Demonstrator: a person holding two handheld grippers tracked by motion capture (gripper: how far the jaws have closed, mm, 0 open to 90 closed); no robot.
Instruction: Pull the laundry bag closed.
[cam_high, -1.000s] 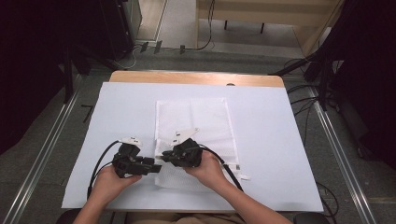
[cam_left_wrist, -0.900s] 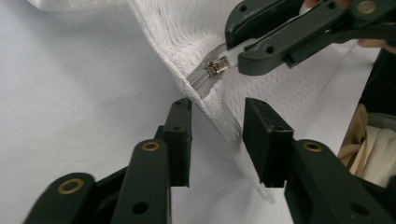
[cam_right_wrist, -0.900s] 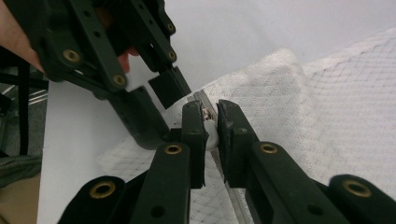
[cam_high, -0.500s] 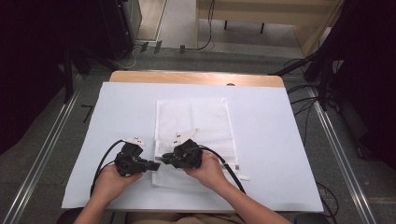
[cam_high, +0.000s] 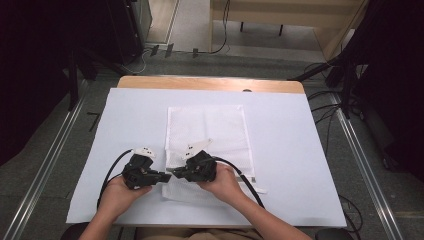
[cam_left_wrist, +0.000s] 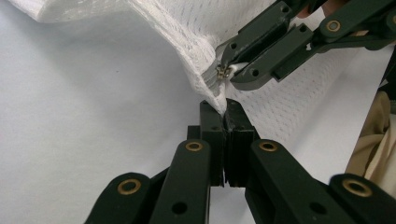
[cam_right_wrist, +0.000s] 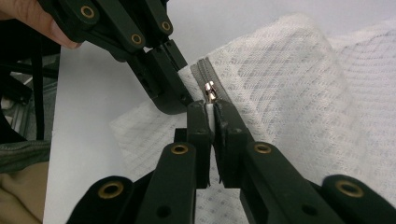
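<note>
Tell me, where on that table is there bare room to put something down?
The white sheet lies bare right of the mesh bag, and left of it too. A bare strip runs between the bag and the wooden edge. It is crowded at the bag's near corner, where both grippers pinch it.

The bag (cam_right_wrist: 289, 93) is white mesh cloth, a bit rough. Its zip (cam_right_wrist: 210, 88) is shiny metal. The grippers' jaws are matt black plastic.
</note>
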